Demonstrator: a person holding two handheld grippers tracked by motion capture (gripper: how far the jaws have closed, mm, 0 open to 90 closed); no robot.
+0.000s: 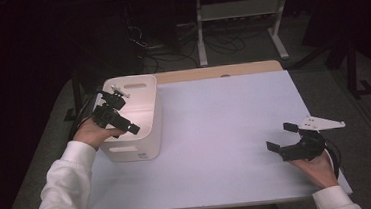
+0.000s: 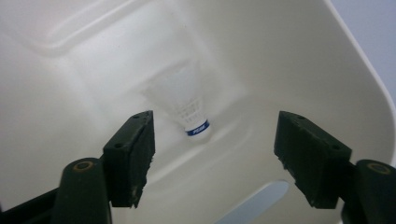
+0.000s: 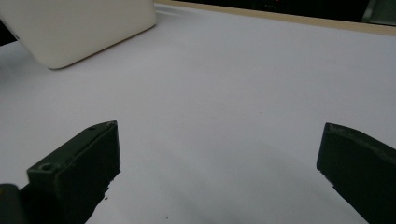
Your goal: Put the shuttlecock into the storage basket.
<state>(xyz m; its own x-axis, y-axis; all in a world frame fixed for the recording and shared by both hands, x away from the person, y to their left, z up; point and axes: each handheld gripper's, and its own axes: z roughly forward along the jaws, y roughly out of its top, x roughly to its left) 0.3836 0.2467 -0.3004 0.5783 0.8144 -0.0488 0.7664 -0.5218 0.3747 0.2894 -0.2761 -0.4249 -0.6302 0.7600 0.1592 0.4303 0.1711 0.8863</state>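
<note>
A white plastic bin (image 1: pixel 150 121) stands at the table's left side. Inside it, in the left gripper view, lies a white shuttlecock (image 2: pixel 186 103) with a blue band near its cork, resting on the bin's floor (image 2: pixel 84 93). My left gripper (image 1: pixel 124 120) hangs over the bin's near-left rim, pointing down into it; its jaws stand wide apart above the shuttlecock, with nothing between them (image 2: pixel 212 154). My right gripper (image 1: pixel 282 137) hovers low over the table's right front, open and empty (image 3: pixel 219 168).
The white table top (image 1: pixel 226 131) has a wooden strip (image 1: pixel 221 71) along its far edge. The bin's corner (image 3: pixel 84 32) shows far off in the right gripper view. Beyond the table are a white frame's legs (image 1: pixel 201 38) and cables on a dark floor.
</note>
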